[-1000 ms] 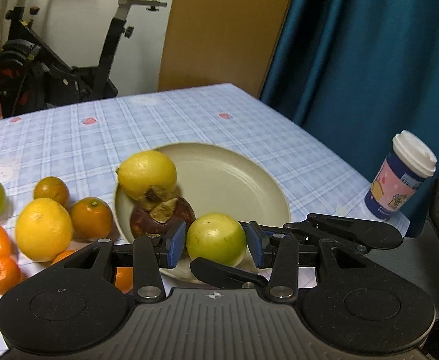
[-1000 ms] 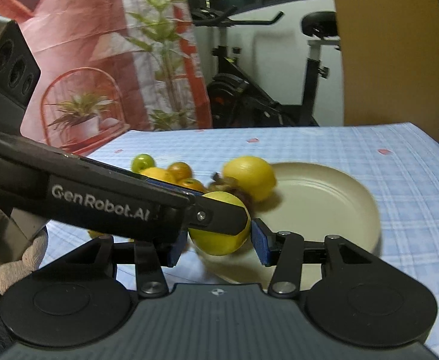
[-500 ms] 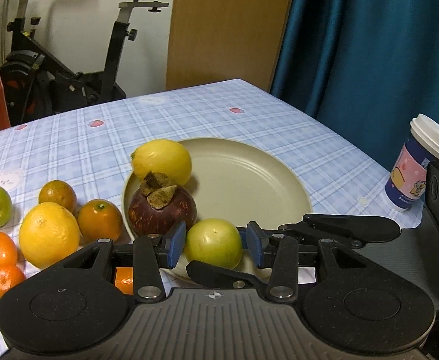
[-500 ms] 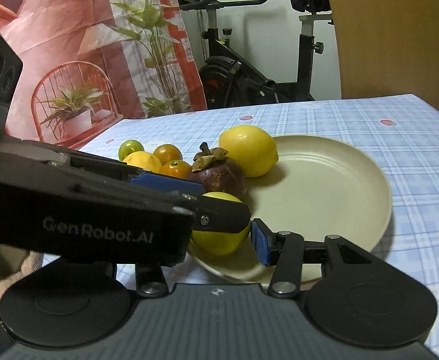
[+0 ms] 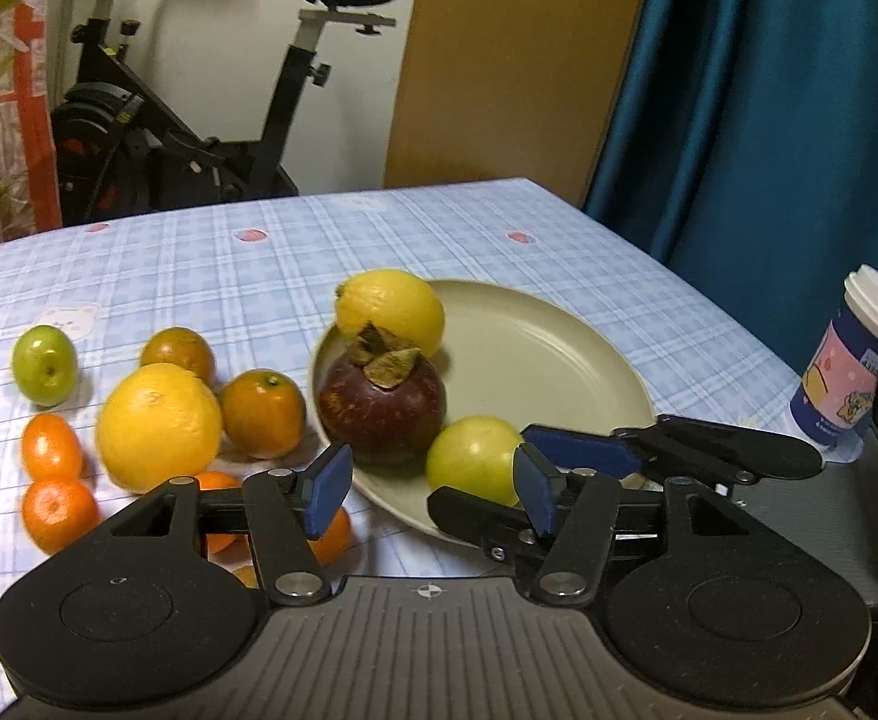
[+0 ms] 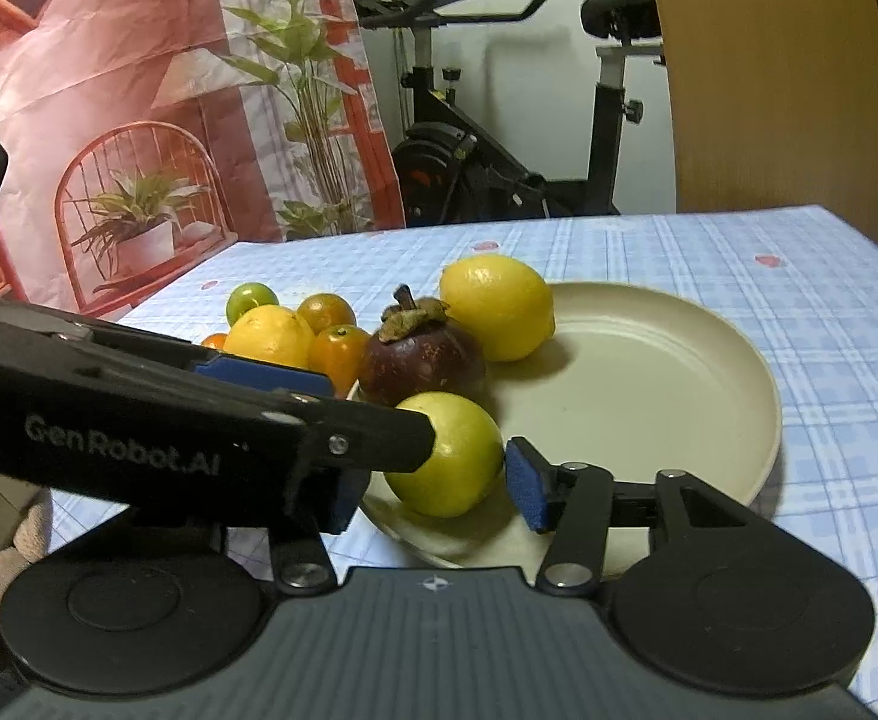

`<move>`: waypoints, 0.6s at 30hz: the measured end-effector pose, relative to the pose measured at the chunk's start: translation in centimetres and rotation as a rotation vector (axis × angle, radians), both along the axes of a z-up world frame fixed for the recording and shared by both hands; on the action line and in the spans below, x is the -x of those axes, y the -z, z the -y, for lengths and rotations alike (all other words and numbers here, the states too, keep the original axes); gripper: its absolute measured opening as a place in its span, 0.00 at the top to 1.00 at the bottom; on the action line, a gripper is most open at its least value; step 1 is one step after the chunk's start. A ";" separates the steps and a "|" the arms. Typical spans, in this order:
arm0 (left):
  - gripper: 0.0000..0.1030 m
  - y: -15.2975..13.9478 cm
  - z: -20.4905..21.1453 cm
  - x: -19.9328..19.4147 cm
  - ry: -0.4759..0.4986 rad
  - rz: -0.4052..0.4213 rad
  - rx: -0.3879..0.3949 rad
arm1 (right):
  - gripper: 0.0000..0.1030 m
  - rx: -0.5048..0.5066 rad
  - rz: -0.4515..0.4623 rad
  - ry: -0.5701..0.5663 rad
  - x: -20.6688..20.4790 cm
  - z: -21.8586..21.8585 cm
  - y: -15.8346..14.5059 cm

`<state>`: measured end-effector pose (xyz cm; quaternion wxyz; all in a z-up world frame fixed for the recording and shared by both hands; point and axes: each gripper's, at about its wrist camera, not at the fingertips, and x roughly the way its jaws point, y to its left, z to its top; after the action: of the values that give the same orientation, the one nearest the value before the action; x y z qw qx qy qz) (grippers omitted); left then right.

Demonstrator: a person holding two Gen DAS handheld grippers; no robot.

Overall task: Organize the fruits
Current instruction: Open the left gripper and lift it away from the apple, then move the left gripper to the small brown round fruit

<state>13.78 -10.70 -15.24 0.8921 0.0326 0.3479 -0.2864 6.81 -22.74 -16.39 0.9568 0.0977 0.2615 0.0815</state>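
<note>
Green-yellow fruit (image 6: pixel 442 453), round, smooth, no clear long axis, sits on plate (image 6: pixel 709 360) rim between both claws; left gripper (image 5: pixel 429 489) and right gripper (image 6: pixel 432 480) opening, pads off it.

Both my wrist cameras look low and close across the desk (image 5: pixel 210 264), sharing the plate (image 5: pixel 559 348) (image 6: pixel 679 372) and the far exercise bike (image 5: pixel 156 138) (image 6: pixel 499 150).
</note>
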 end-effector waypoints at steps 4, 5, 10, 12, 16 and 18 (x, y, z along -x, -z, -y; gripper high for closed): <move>0.36 -0.6 -1.1 0.5 -0.045 0.001 0.032 | 0.35 0.046 0.058 -0.001 0.6 -0.7 -0.7; 0.36 -0.8 -1.4 0.6 -0.055 0.006 0.033 | 0.35 0.050 0.072 -0.008 0.7 -0.8 -0.8; 0.36 -1.7 -3.4 1.0 -0.119 0.034 0.026 | 0.35 0.069 0.113 -0.031 1.2 -1.6 -1.1; 0.36 -2.0 -4.6 1.1 -0.150 0.039 0.024 | 0.35 0.069 0.124 -0.038 1.3 -1.8 -1.2; 0.36 -2.7 -7.8 1.1 -0.246 0.048 0.059 | 0.35 0.058 0.136 -0.050 1.4 -2.0 -1.3; 0.36 -3.0 -9.4 1.3 -0.283 0.052 0.079 | 0.35 0.054 0.136 -0.059 1.4 -2.0 -1.2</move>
<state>12.53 -1.32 -12.19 0.9328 -0.0445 0.3144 -0.1703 5.45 -20.71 -15.14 0.9718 0.0586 0.2008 0.1091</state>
